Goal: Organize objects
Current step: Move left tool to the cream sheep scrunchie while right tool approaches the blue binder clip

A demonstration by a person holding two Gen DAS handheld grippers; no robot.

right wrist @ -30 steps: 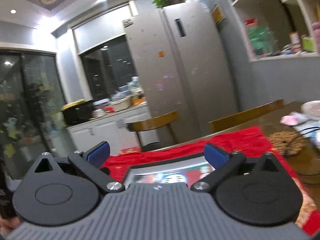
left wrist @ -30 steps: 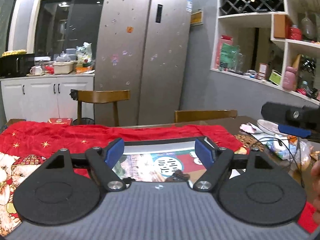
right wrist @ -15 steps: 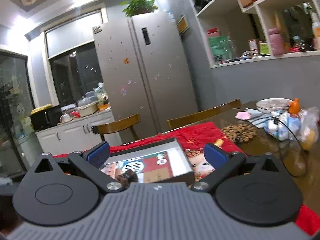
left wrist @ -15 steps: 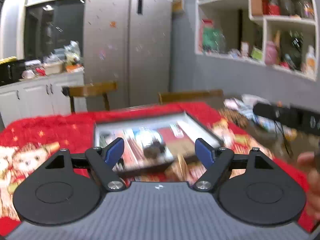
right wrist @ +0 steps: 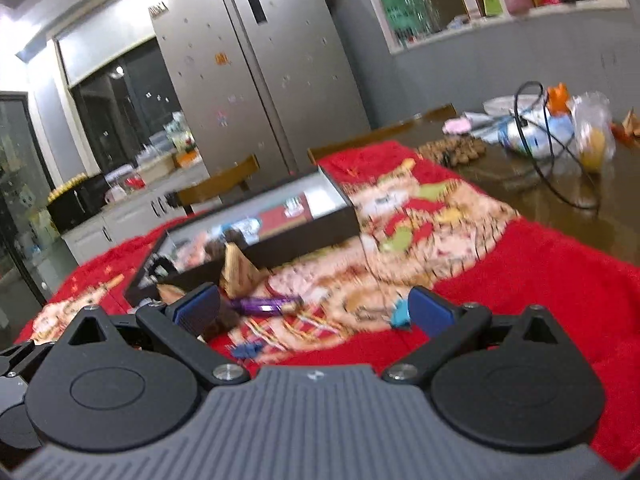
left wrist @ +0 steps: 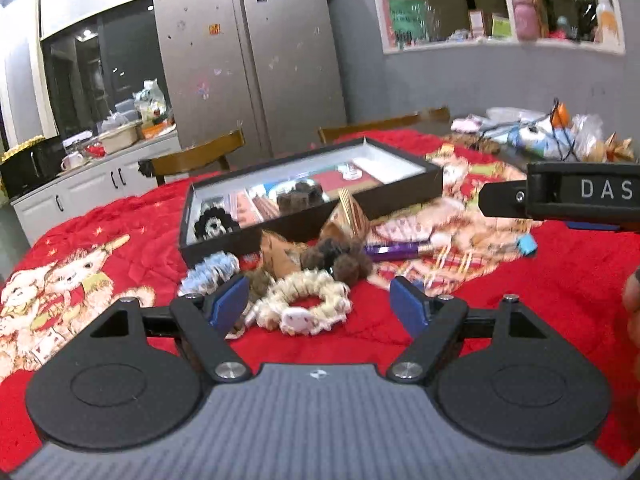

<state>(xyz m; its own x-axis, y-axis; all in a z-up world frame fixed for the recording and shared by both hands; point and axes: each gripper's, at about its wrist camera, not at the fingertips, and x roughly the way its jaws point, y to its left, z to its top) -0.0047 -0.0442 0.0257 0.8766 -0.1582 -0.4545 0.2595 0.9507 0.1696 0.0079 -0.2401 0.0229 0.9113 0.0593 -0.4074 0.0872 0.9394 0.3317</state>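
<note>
At the bottom centre of the left wrist view, your left gripper (left wrist: 320, 304) hangs over the red cloth (left wrist: 540, 280) with its jaws wide apart and nothing between them. Just ahead of them lies a cream scrunchie (left wrist: 308, 304), with a pale blue scrunchie (left wrist: 210, 270) to its left and a brown furry hair tie (left wrist: 340, 258) behind it. A purple tube (left wrist: 396, 249) lies right of centre, and a small blue clip (left wrist: 527, 245) sits farther right. The black tray (left wrist: 304, 226) stands in the middle of the frame behind this pile, already holding a dark scrunchie (left wrist: 212, 224) at its left end and a brown fuzzy piece near its middle. Your right gripper (left wrist: 560, 196) reaches in from the right edge, above the cloth.

In the right wrist view, your right gripper (right wrist: 316, 308) also has its jaws spread and empty. The purple tube (right wrist: 264, 305) lies just beyond them at centre left, the blue clip (right wrist: 400, 316) beside the right jaw. The tray (right wrist: 304, 236) sits in mid-frame, and the bare table (right wrist: 560, 200) shows at upper right, cluttered with bags and a cable.
</note>
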